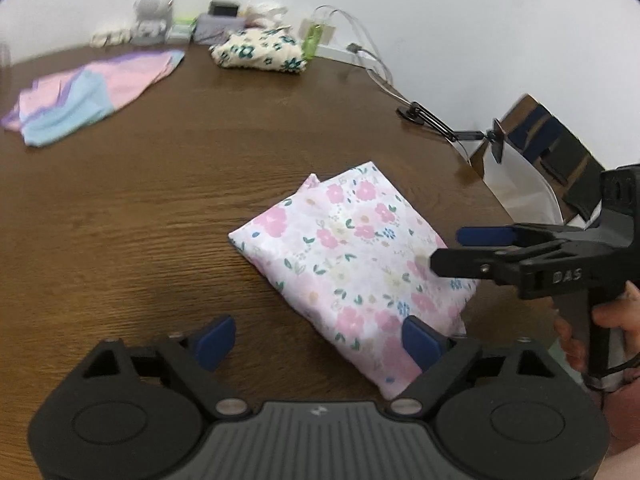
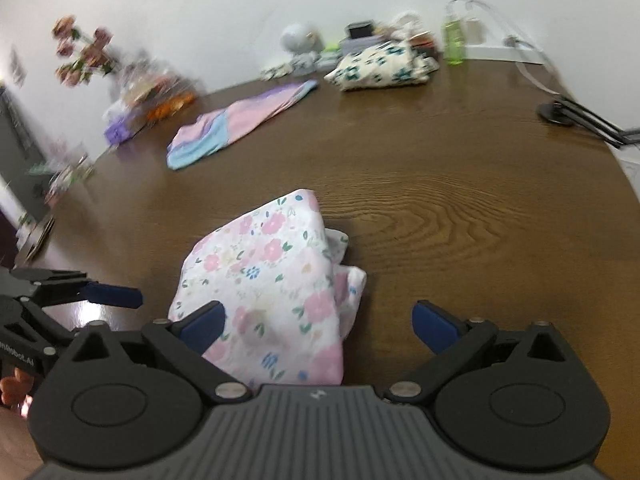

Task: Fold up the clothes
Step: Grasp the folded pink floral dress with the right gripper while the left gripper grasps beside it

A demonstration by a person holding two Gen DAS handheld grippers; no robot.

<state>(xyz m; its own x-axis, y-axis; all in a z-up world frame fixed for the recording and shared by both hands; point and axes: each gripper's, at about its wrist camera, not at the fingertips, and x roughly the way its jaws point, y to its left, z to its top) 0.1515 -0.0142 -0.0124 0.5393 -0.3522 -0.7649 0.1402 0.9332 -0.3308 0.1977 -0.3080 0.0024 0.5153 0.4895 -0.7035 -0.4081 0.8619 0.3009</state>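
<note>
Lying folded on the brown tabletop (image 1: 160, 200), the pink flowered cloth (image 1: 352, 264) sits between the left gripper (image 1: 316, 344) and the right gripper (image 2: 320, 326), whose jaws both stand apart with nothing clamped. Farther back lie a pink and blue garment (image 1: 92, 92) spread flat and a cream garment with teal flowers (image 1: 260, 54) in a bundle, near a green bottle (image 2: 454, 40) whose contents cannot be told.
</note>
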